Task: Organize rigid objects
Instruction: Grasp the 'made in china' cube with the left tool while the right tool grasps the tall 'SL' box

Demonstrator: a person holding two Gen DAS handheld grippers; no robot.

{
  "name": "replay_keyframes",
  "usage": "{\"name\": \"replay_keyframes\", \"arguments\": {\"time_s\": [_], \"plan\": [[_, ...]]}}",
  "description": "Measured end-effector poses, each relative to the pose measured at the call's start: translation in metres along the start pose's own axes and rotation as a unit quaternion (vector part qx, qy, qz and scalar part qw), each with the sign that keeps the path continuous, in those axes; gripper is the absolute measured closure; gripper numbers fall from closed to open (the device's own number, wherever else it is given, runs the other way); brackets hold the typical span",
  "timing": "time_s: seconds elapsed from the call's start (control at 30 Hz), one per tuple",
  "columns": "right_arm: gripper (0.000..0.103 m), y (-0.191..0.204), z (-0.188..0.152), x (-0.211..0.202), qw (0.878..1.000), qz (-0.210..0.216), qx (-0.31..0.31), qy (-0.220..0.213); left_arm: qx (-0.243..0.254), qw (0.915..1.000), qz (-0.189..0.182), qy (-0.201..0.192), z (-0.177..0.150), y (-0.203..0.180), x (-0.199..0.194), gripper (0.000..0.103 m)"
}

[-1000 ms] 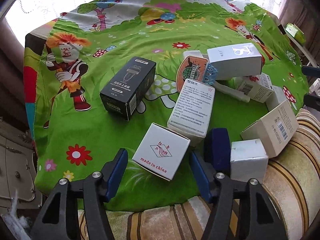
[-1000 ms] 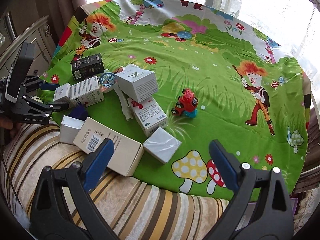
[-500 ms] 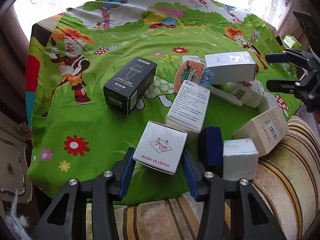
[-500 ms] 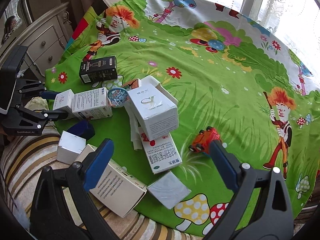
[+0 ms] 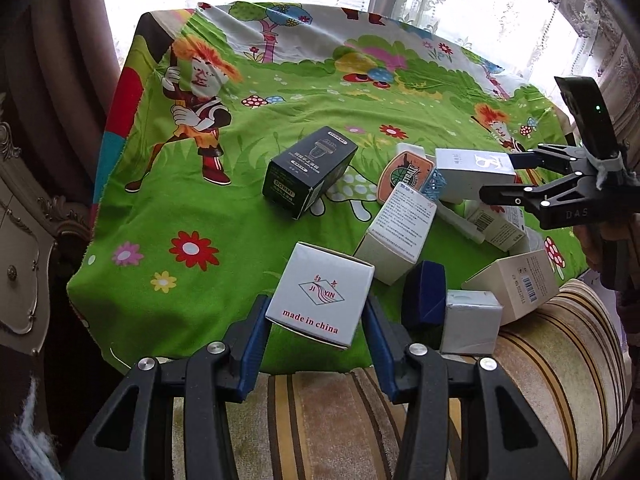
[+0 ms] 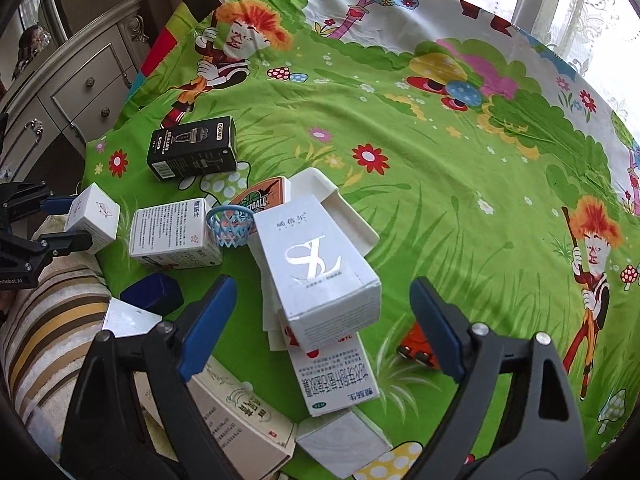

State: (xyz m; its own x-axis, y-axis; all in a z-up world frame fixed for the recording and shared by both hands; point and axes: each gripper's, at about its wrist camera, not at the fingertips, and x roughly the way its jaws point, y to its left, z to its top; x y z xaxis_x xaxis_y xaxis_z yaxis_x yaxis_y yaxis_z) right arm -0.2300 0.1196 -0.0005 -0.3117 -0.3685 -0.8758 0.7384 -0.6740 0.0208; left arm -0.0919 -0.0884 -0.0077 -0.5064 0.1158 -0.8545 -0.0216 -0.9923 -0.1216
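Note:
My left gripper (image 5: 316, 312) is shut on a small white cube box (image 5: 322, 294) printed "made in china", its blue pads pressing both sides. The right wrist view shows that same cube box (image 6: 93, 216) at the far left. My right gripper (image 6: 322, 286) hangs over a tall white box with a silver logo (image 6: 316, 268). Its jaws are closing, one on each side of the box, with a gap left at both pads. In the left wrist view the right gripper (image 5: 506, 176) sits at the end of the logo box (image 5: 472, 172).
On the green cartoon cloth (image 5: 240, 240) lie a black box (image 5: 310, 172), a white text box (image 5: 396, 232), a basketball hoop toy (image 6: 232, 224), a medicine box (image 6: 336, 372) and a red toy car (image 6: 420, 346). A dark blue case (image 5: 424, 294) and two pale boxes rest by the striped cushion (image 5: 340, 420).
The left jaws narrowed from around the cube box to gripping it. The right gripper moved left and down over the logo box, and its jaws have begun to narrow.

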Motion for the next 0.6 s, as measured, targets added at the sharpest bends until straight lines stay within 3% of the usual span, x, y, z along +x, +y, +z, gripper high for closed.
{"name": "replay_keyframes", "arguments": {"time_s": [0.07,0.13,0.23,0.6], "plan": [[0.032,0.0,-0.001,0.006,1.0,0.005,0.004,0.01,-0.005,1.0,0.002,-0.001,-0.001,0.001,0.0,0.056],[0.048,0.001,-0.004,0.008,1.0,0.004,0.002,0.013,-0.008,1.0,0.002,-0.005,-0.001,0.002,-0.002,0.056],[0.054,0.0,-0.008,0.004,1.0,0.012,0.006,0.007,-0.012,0.9999,0.003,-0.008,-0.002,0.003,-0.005,0.056],[0.057,-0.001,-0.027,-0.026,0.998,-0.001,0.042,-0.038,-0.038,0.999,0.01,-0.024,-0.005,0.006,-0.016,0.056]]}}
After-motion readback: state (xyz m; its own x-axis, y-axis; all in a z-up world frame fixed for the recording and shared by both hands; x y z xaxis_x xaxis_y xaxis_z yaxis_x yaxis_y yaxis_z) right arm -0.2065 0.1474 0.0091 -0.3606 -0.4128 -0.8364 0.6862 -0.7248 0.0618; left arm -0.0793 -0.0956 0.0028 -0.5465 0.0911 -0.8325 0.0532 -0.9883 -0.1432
